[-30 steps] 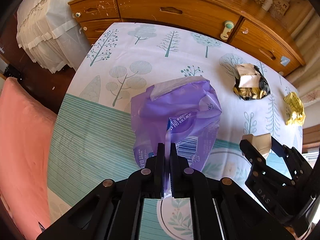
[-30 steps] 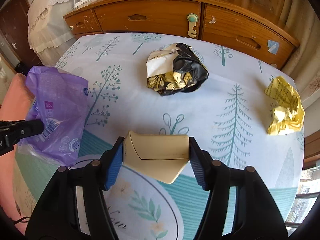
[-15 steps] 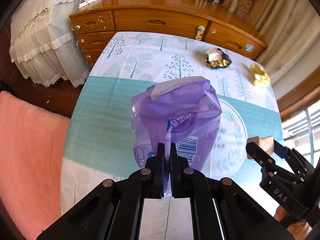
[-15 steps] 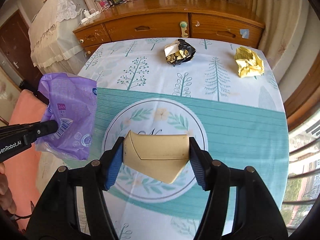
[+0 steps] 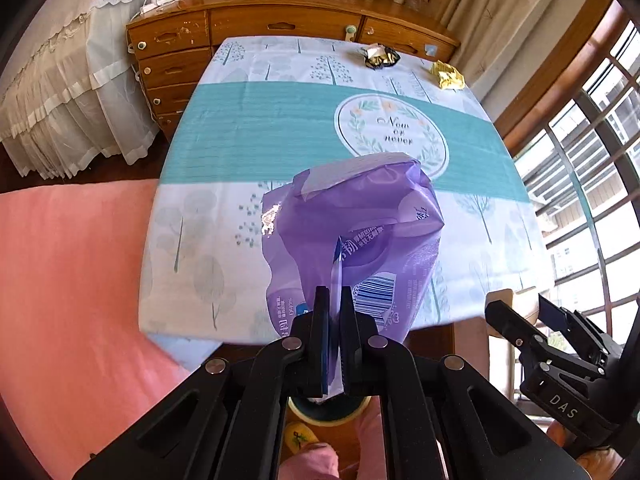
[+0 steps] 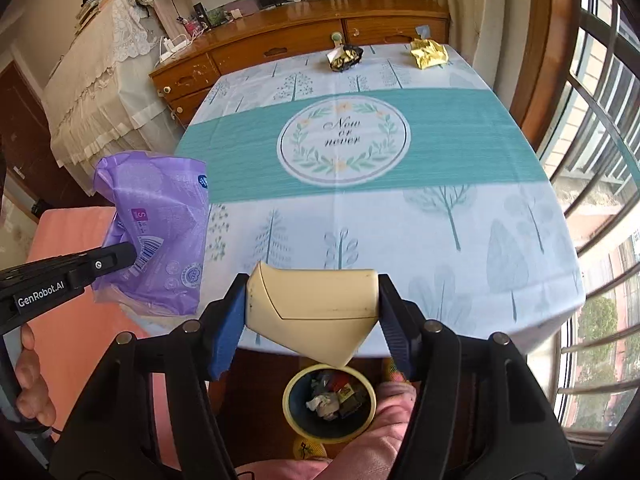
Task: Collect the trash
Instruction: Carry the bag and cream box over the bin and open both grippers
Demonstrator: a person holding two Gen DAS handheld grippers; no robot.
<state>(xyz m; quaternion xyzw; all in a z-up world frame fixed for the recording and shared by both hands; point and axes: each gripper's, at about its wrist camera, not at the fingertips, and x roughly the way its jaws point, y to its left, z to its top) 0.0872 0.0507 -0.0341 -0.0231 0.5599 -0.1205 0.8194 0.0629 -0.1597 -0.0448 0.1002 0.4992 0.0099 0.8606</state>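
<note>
My left gripper point(image 5: 335, 320) is shut on the edge of a crumpled purple plastic wrapper point(image 5: 356, 232), which hangs over the near edge of the table; the same wrapper point(image 6: 160, 232) shows at the left of the right wrist view. Between the pads of my right gripper point(image 6: 312, 304) sits a cream-coloured box point(image 6: 316, 308), clamped at both ends. Below it on the floor stands a yellow-rimmed bin point(image 6: 329, 402) holding several scraps; the bin point(image 5: 328, 414) is mostly hidden behind my left fingers. A black-and-gold wrapper point(image 6: 344, 57) and a yellow crumpled wrapper point(image 6: 429, 53) lie at the table's far end.
The table point(image 6: 440, 208) wears a tree-print cloth with a teal band. A wooden dresser point(image 6: 280, 44) stands behind it, a lace-covered piece of furniture point(image 6: 100, 92) at the left, windows at the right. A pink surface point(image 5: 68, 280) lies left of the table. Pink-clad legs show beside the bin.
Both grippers have pulled back from the table's far end to beyond its near edge and risen, each keeping its item. The bin on the floor has come into view.
</note>
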